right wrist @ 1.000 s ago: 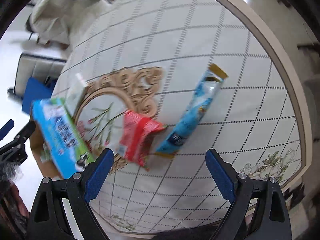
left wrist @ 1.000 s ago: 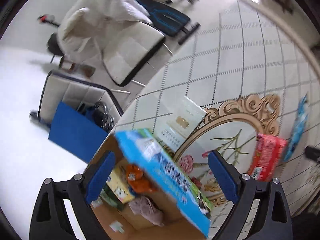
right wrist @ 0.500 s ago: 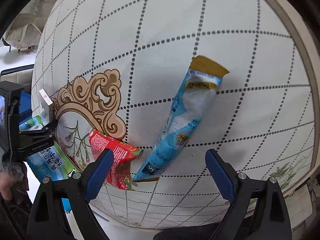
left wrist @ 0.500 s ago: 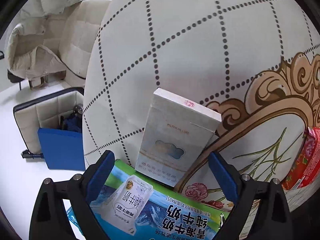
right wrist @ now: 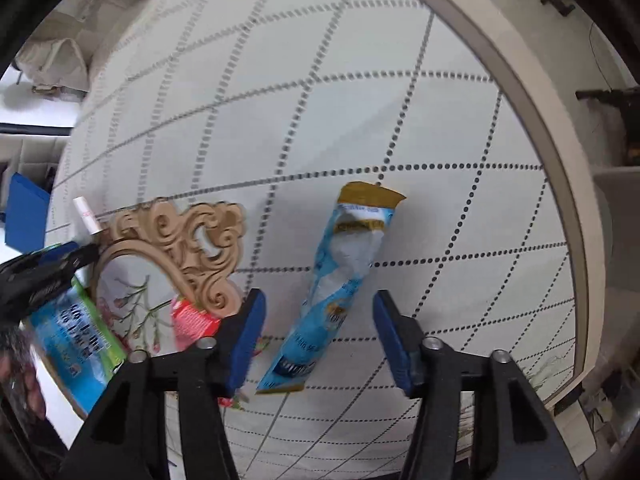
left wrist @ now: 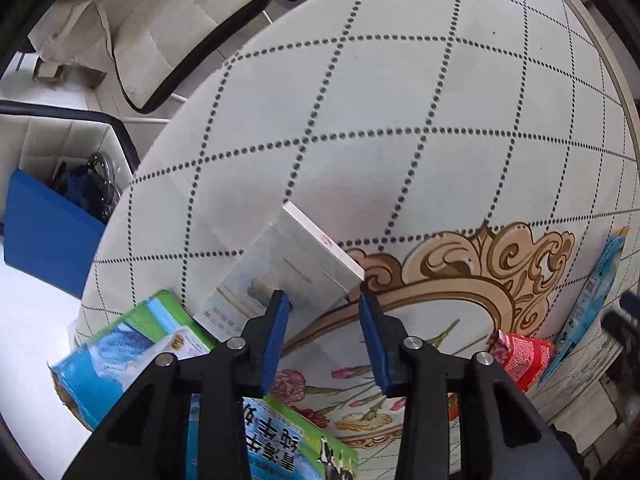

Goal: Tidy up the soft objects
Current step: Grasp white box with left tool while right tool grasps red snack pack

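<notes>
Since half a second ago both grippers have narrowed from wide open, and each now brackets one item. On my left gripper (left wrist: 323, 334) the blue pads stand apart at the near right corner of the pale box (left wrist: 288, 276), a flat, smooth, rectangular carton lying tilted on the table (left wrist: 400, 120); I cannot tell whether the pads touch it yet. Just beside it, toward the table's left edge, lies the glossy blue-and-green milk carton (left wrist: 120, 360), which juts past the rim.

My right gripper (right wrist: 316, 334) is also apart, with its pads on either side of the lower half of the blue pouch (right wrist: 340, 280). That pouch is a long, crinkled foil tube with a gold crimped top, lying flat and slanted (no contact that I can see). To its left, near the carved scroll motif, sits the red packet (right wrist: 192, 318), shiny and wrinkled, partly hidden behind the left pad.

Smooth and round, the table has a dotted diamond grid and a beige rim. Beyond it in the left view are a cream padded chair (left wrist: 168, 28) and a blue bin (left wrist: 44, 240).
</notes>
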Motion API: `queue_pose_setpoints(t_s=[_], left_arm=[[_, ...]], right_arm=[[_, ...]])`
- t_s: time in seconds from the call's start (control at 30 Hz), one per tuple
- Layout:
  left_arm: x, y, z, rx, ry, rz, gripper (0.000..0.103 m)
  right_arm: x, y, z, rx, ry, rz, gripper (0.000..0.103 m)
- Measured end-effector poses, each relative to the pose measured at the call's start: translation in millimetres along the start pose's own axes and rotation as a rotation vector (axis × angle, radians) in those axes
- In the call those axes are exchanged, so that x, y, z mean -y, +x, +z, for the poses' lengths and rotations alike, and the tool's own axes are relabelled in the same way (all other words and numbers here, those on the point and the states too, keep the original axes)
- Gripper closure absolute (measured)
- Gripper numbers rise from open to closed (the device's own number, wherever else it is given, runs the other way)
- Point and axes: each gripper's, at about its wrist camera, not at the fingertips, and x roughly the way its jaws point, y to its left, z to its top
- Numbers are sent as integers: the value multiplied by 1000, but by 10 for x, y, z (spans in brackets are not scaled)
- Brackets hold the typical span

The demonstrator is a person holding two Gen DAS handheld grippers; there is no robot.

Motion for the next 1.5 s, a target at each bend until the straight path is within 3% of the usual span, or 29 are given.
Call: queue_pose_setpoints(t_s=[0.1,0.17,0.27,0.4,0.47,0.53,0.67,0.8,0.9,0.93,0.97,1.03,1.13,1.27,1.4,1.5], left_arm=[[-110,-66,72,34,55,123,66],[-100,-80,89,34,109,174,53],[-111,-62,113,22,176,236,52],[-121,41,65,-16,237,272,50],[-192,79,81,-12,251,293,35],[-252,103,104,-14,267,304,32],[-285,108,117,-26,295,261,32],[-281,219,76,-129,303,89,25],[-274,361,54,-133,307,140,22],[-291,347,56,-112,300,121,23],[-318,338,58,-106,279,94,30],[-376,320,43,-102,226,32,44],[-307,269,-41,-34,211,103,44],[-204,296,-158,-64,110,62,44],[-125,352,-257,-130,-67,-75,44],[-74,410,-280,-153,-148,-177,43]], right_arm=[[-143,52,-253,-69,3,120,35],[-233,226,-413,-134,50,191,35],[-381,577,-570,-208,125,262,35],[-534,907,-592,-238,212,252,35],[-579,1008,-579,-237,254,233,35],[-615,1067,-535,-240,275,213,36],[-762,1062,-497,-242,223,200,36],[-859,1073,-458,-268,188,204,36],[-891,1091,-415,-287,173,198,36],[-878,1099,-366,-290,165,193,36],[-886,1110,-350,-289,155,183,36],[-851,1064,-271,-278,140,154,46],[-879,1059,-211,-280,98,146,50],[-902,873,-67,-228,-58,36,52],[-985,669,113,-138,-242,-134,52],[-1020,612,230,-129,-297,-190,51]])
